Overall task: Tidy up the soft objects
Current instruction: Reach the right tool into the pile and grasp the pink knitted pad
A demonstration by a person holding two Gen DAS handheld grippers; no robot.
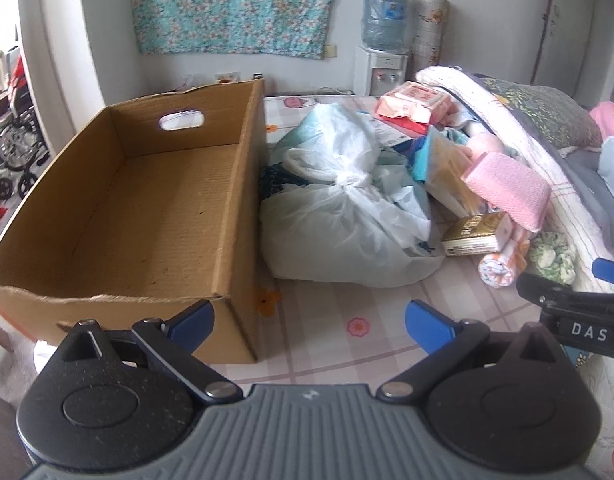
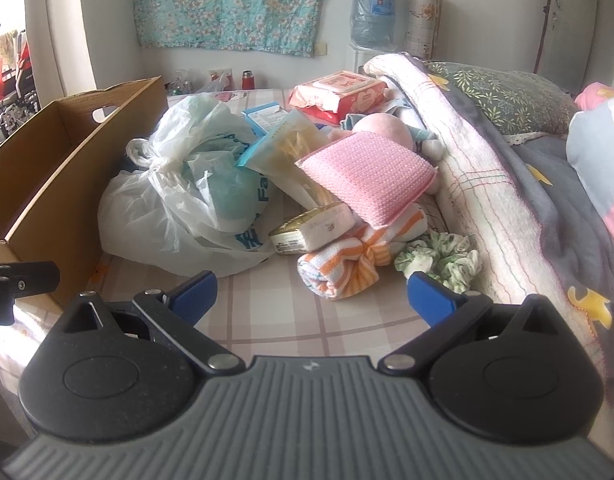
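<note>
An empty cardboard box (image 1: 147,200) stands on the bed at the left; it also shows in the right wrist view (image 2: 47,168). A pile lies beside it: a tied white plastic bag (image 1: 343,208) (image 2: 179,200), a pink sponge cloth (image 1: 507,188) (image 2: 367,172), an orange-striped rolled towel (image 1: 503,256) (image 2: 359,256), a green-white scrunchie (image 1: 553,256) (image 2: 439,258), a gold-white packet (image 2: 311,228) and a wet-wipes pack (image 2: 339,90). My left gripper (image 1: 309,322) is open and empty at the box's near corner. My right gripper (image 2: 311,294) is open and empty just short of the towel.
A folded quilt (image 2: 479,184) and a pillow (image 2: 503,96) lie along the right. A water dispenser (image 1: 383,36) and a floral cloth (image 1: 235,4) stand at the back wall. A wheelchair (image 1: 11,148) is at the far left, off the bed.
</note>
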